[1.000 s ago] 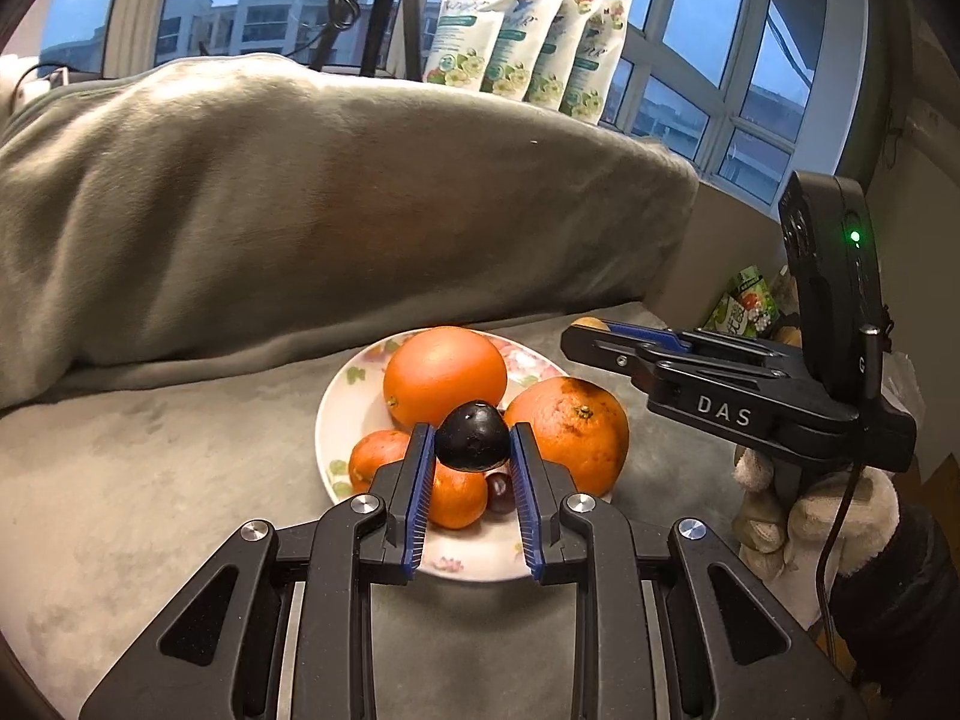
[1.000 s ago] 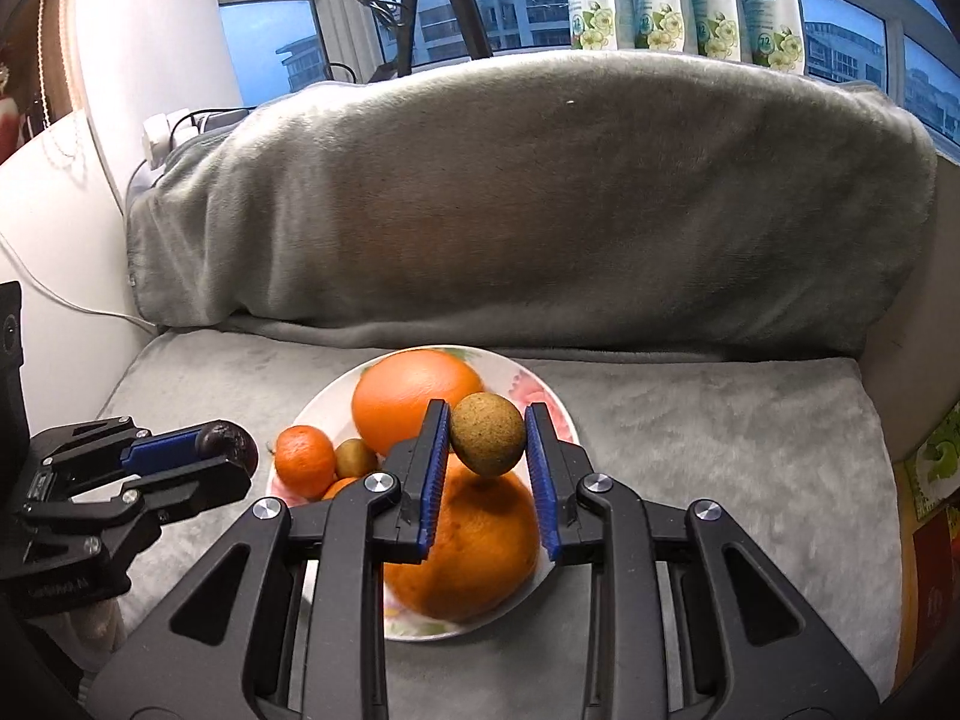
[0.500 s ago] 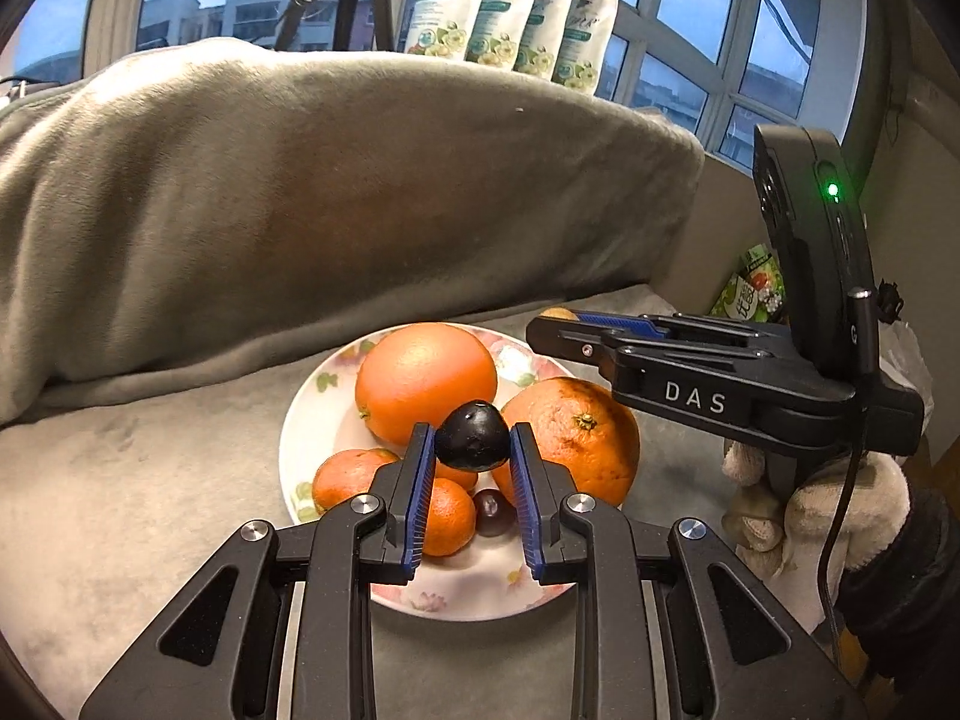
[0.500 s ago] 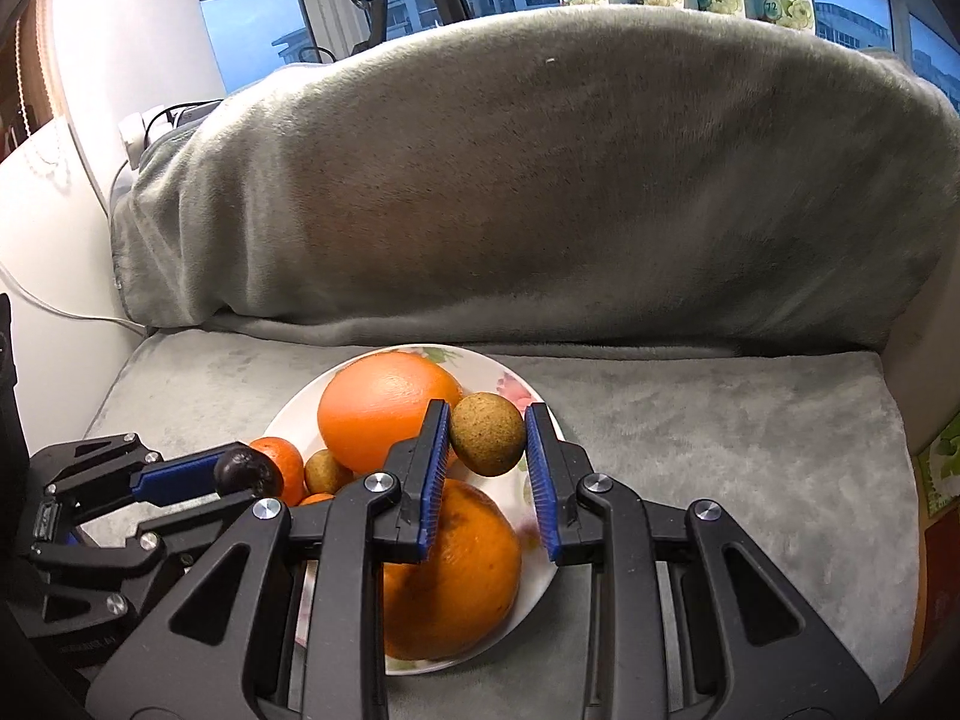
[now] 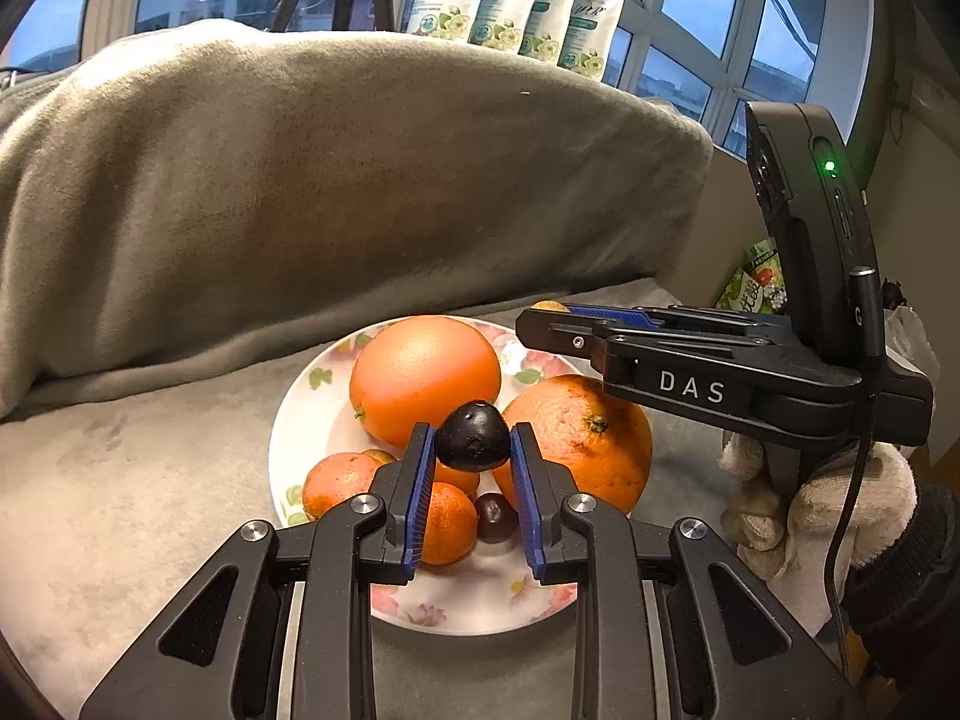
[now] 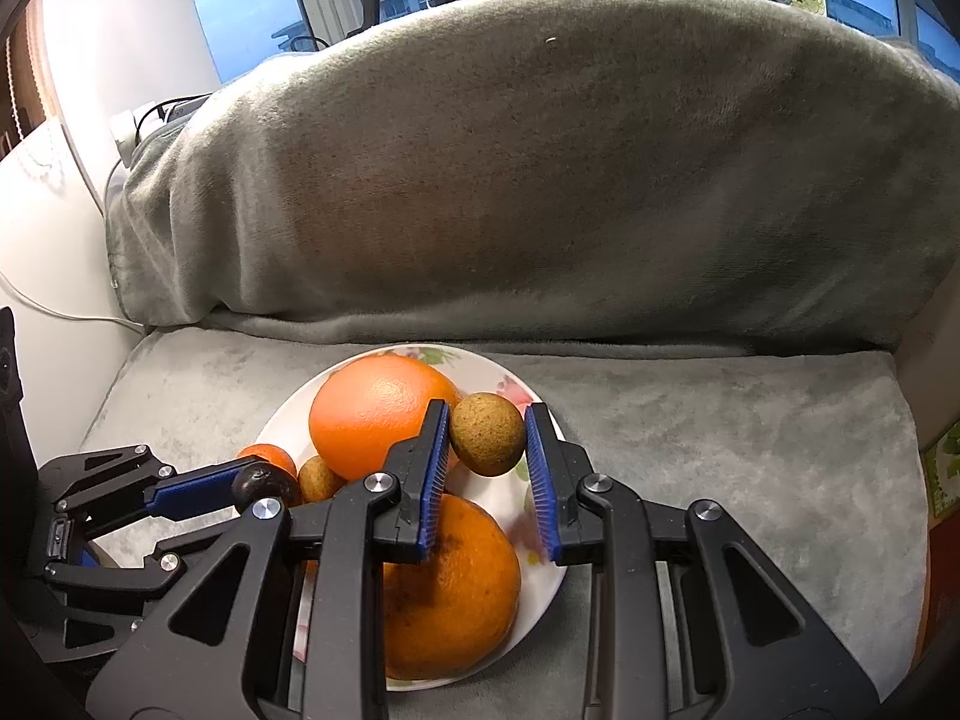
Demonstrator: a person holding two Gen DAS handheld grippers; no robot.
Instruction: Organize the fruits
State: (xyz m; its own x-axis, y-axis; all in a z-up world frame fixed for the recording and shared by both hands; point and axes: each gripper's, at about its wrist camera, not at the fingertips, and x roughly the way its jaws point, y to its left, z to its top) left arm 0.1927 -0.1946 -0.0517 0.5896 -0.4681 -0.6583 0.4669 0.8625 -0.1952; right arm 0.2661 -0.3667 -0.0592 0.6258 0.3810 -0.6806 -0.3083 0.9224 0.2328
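**Both claws hold small fruit above the plate**

Left wrist view: the left claw is clamped on a dark plum, pinched between its blue pads and held in the air over the near half of the floral plate. Beyond the claw's tips sit a large smooth orange and, to its right, a rougher orange. Below and just left of the tips lie two small mandarins, and a second dark fruit rests on the plate directly under the claw. Only this view shows the gloved hand gripping the right claw's handle, which reaches in level from the right side, its tips over the plate's far right rim. The brown fruit it carries is barely visible here as a sliver behind the tip.

Right wrist view: the right claw is closed on a brown round fruit, plainly seen here, held over the plate's right portion just right of the smooth orange. The rough orange lies under the claw's left finger. The left claw enters low from the left, roughly level, with the plum at its tips; a small brown fruit on the plate sits just beside it, hidden in the other view. A grey blanket covers the backdrop behind.
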